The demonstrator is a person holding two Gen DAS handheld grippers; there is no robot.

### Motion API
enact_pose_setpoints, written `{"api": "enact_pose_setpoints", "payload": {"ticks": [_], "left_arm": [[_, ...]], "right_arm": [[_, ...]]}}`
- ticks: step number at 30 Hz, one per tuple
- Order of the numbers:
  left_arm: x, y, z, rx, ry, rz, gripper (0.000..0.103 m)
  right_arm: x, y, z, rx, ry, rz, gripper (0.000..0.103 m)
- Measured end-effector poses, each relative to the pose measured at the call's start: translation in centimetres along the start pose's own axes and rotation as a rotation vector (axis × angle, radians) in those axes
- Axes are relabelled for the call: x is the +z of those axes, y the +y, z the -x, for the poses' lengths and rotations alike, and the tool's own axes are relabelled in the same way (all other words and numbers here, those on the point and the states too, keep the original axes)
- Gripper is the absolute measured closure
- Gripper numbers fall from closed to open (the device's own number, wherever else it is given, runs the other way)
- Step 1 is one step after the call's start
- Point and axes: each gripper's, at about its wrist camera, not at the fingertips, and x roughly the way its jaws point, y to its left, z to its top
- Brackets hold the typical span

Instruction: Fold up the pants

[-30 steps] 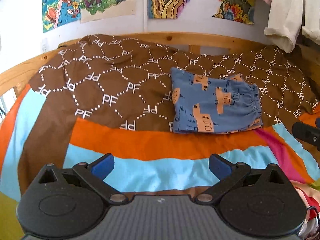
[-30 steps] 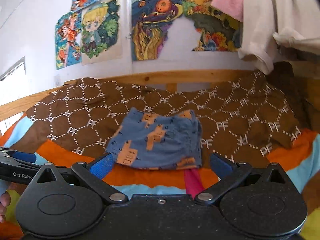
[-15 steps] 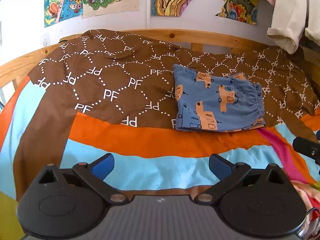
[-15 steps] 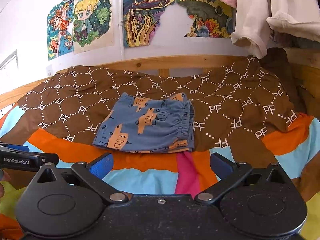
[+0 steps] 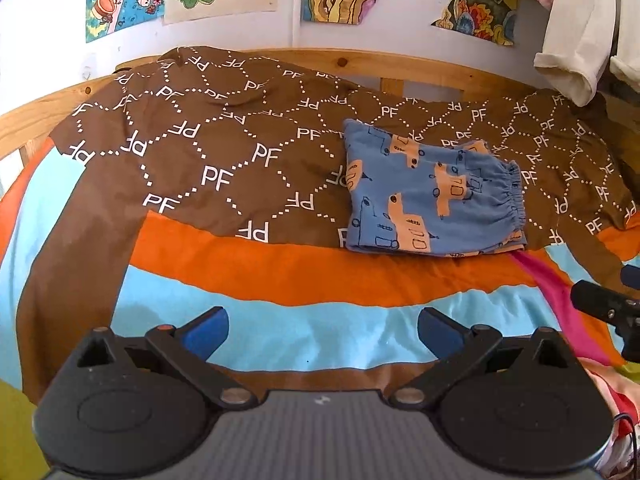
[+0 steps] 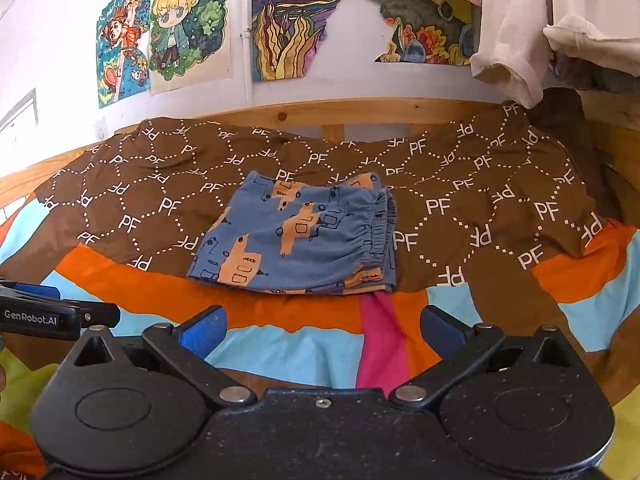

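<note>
Pants (image 5: 434, 196) lay folded into a compact stack at centre right of the left wrist view, apparently finished, though hidden layers could be uneven. Left gripper (image 5: 322, 326) and right gripper (image 6: 322, 326) hung low in frame, fingers spread wide and holding nothing, clear of the cloth.

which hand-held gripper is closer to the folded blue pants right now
Right, though only slightly. The right hand-held gripper faces the blue pants almost head-on; the left hand-held gripper sits off to their left. Both are open, touching nothing.
</note>
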Motion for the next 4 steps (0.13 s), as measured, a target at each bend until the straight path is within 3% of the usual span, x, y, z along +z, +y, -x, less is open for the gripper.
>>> {"api": "enact_pose_setpoints", "payload": {"ticks": [4], "left_arm": [[-0.05,0.05,-0.01,-0.007,-0.001,0.002,0.000]], "right_arm": [[-0.05,-0.04,-0.21,0.006,0.015,-0.014,0.001]]}}
